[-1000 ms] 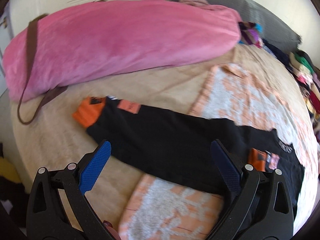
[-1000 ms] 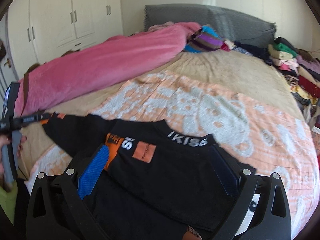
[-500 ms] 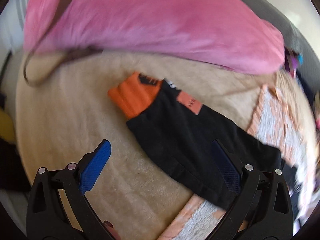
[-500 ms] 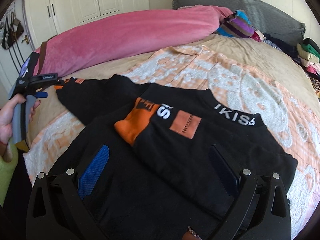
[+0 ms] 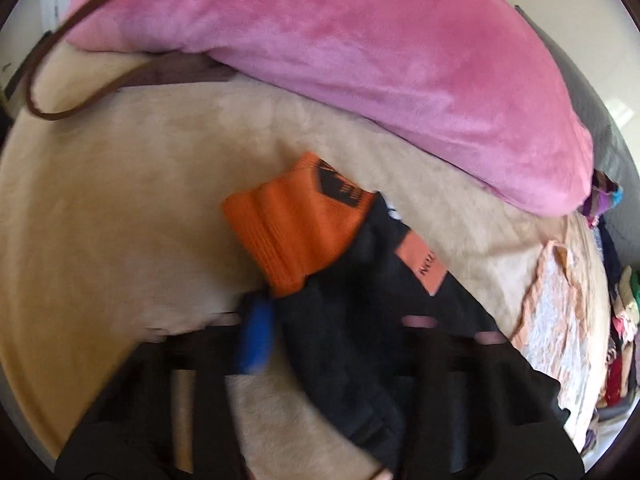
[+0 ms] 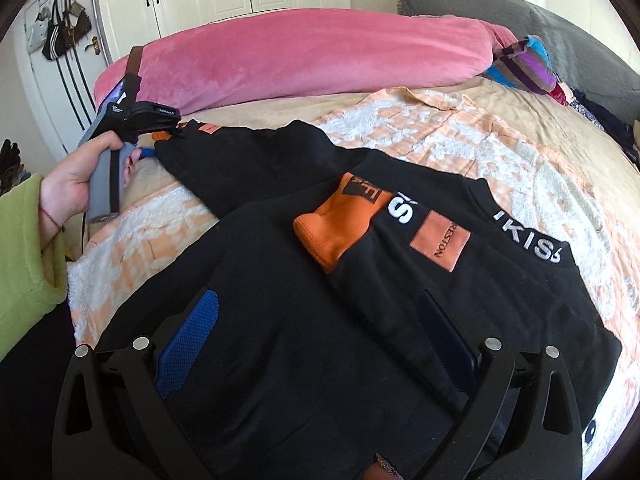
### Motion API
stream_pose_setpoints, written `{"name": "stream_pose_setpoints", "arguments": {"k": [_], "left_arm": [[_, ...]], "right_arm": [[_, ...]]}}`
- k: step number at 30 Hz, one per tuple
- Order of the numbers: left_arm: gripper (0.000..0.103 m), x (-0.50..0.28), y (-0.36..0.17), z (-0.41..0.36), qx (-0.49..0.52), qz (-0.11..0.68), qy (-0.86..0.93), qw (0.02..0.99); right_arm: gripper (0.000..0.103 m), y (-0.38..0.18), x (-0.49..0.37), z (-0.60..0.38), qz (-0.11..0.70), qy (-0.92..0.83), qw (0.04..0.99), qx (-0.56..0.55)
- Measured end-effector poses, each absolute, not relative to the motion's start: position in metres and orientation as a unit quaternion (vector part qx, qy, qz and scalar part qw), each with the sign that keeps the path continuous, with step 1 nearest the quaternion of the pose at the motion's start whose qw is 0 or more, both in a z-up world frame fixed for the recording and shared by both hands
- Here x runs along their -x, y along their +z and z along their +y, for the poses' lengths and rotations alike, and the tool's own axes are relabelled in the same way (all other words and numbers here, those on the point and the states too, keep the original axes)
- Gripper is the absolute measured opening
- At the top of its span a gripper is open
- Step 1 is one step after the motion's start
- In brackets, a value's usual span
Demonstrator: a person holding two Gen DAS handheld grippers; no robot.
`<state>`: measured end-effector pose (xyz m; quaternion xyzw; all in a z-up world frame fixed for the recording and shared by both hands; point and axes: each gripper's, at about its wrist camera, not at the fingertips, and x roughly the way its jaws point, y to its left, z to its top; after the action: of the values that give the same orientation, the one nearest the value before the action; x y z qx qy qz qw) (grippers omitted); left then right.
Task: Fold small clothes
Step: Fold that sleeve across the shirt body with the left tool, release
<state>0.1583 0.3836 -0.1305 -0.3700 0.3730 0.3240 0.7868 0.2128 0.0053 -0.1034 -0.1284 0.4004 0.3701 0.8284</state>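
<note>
Black sweatshirt (image 6: 320, 344) lies flat on the bed (image 6: 520, 120), on the orange-and-white patterned blanket (image 6: 420, 132), below the long pink duvet roll (image 6: 304, 56). Collar w/ white lettering sits to the right. Right sleeve is folded across the chest; its orange cuff (image 6: 340, 220) and tan patch lie near the collar. Left sleeve (image 6: 248, 160) stretches out toward the duvet roll's left end.

Left hand-held gripper (image 6: 154, 146), held by a hand (image 6: 80, 180) in a green sleeve, sits at the end of that sleeve. Jaws have just been closing; wrist view is motion-blurred, blue pad (image 5: 256, 336) sits beside the black sleeve fabric just under the other orange cuff (image 5: 296, 232). Cannot tell if pads press the cloth yet.

Right hand-held gripper (image 6: 320, 332) hovers over the sweatshirt body, near the hem side, jaws spread, nothing pinched.
</note>
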Motion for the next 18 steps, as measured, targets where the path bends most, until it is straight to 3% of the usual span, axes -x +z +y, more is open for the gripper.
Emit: {"name": "stream_pose_setpoints", "arguments": {"k": [3, 18], "left_arm": [[0.01, -0.165, -0.123, 0.374, 0.361, 0.372, 0.297, 0.802], [0.009, -0.17, -0.034, 0.247, 0.244, 0.327, 0.097, 0.908]], "right_arm": [[0.098, -0.104, -0.213, 0.0, 0.408, 0.357, 0.833, 0.114], [0.098, -0.084, -0.218, -0.054, 0.413, 0.265, 0.871, 0.028]]}}
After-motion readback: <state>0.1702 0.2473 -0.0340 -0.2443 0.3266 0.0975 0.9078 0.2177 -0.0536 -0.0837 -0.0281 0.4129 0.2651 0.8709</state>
